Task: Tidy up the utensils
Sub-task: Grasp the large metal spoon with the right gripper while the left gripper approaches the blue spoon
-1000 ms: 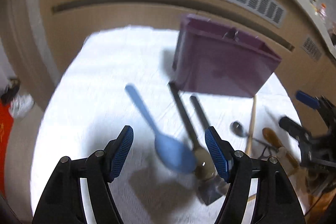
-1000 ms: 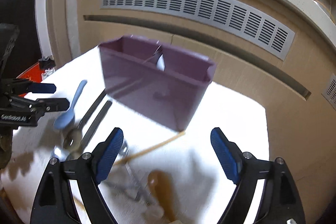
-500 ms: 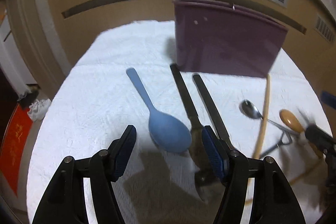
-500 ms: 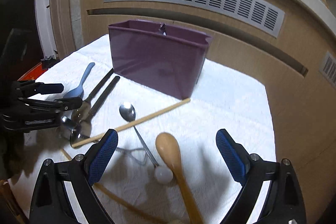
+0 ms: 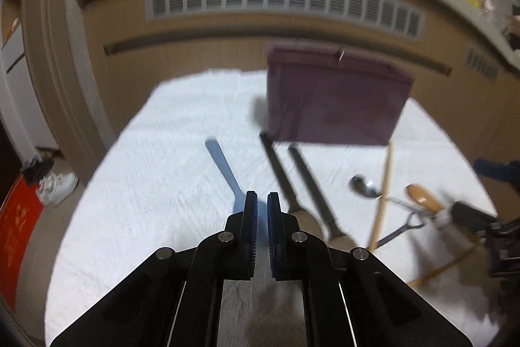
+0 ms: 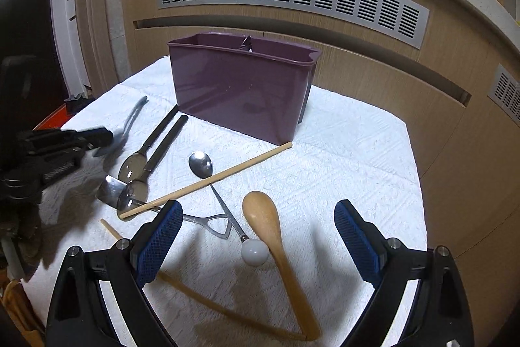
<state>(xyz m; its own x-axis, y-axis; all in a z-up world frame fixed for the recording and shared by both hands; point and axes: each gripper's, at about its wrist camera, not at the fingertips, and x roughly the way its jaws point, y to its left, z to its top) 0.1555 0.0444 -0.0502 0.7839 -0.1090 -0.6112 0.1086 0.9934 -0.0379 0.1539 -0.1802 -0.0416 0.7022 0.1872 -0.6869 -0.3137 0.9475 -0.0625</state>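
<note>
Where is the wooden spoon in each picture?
Left wrist view: wooden spoon far right, near the other gripper, blurred.
Right wrist view: wooden spoon bottom middle, between the blue fingers.
Shared landmark: purple bin standing behind the utensils.

I count one purple caddy [image 6: 240, 93]; one blue spoon [image 5: 224, 166]; one wooden spoon [image 6: 263, 217]; three metal spoons — two black-handled [image 6: 159, 139], one ball-ended [image 6: 201, 165]; two chopsticks [image 6: 208, 181].
</note>
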